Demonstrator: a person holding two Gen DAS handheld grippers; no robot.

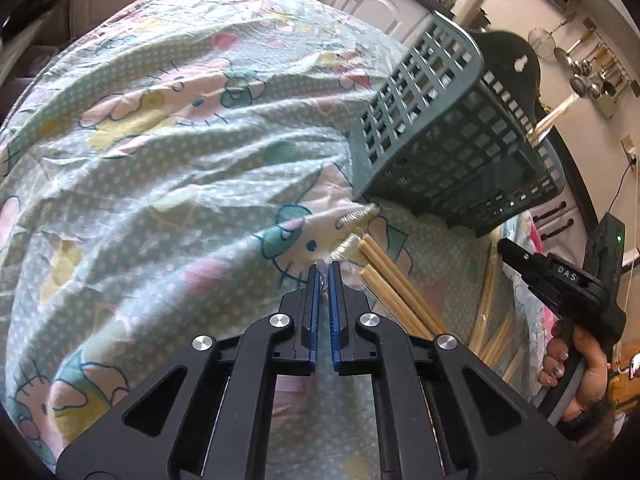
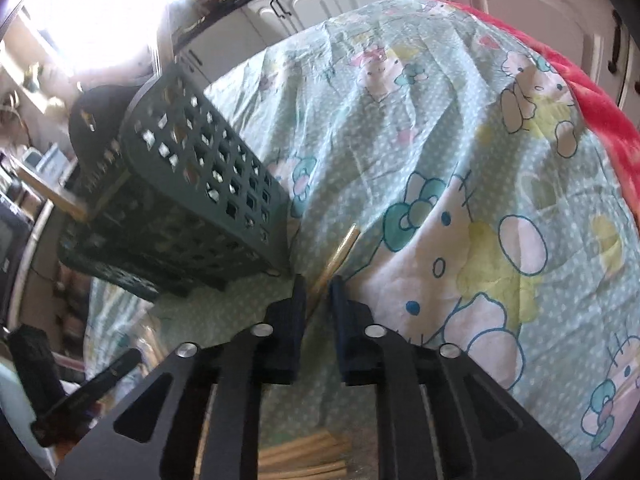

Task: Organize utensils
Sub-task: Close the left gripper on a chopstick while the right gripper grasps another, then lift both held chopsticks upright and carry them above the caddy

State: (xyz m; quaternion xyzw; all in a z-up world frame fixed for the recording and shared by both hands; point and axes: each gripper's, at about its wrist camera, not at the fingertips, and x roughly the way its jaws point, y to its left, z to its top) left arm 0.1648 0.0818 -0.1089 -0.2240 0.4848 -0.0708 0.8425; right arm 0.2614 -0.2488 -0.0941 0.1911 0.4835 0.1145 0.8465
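Observation:
A dark green lattice utensil basket (image 1: 448,132) stands on the cartoon-print cloth (image 1: 160,140); a wooden stick (image 1: 554,118) pokes from it. Wooden chopsticks in a clear plastic wrapper (image 1: 384,276) lie just right of my left gripper (image 1: 325,270), which is shut on the wrapper's thin edge. More chopsticks (image 1: 492,320) lie further right. My right gripper (image 2: 318,284) is shut on a single wooden chopstick (image 2: 340,252) that points up past the basket (image 2: 192,184); it also shows in the left wrist view (image 1: 512,250).
The cloth (image 2: 440,140) covers the whole table, with a red cloth (image 2: 580,92) at its far right edge. Loose chopsticks (image 2: 300,456) lie under the right gripper. White cabinets (image 2: 320,0) and hanging kitchen tools (image 1: 592,72) stand behind.

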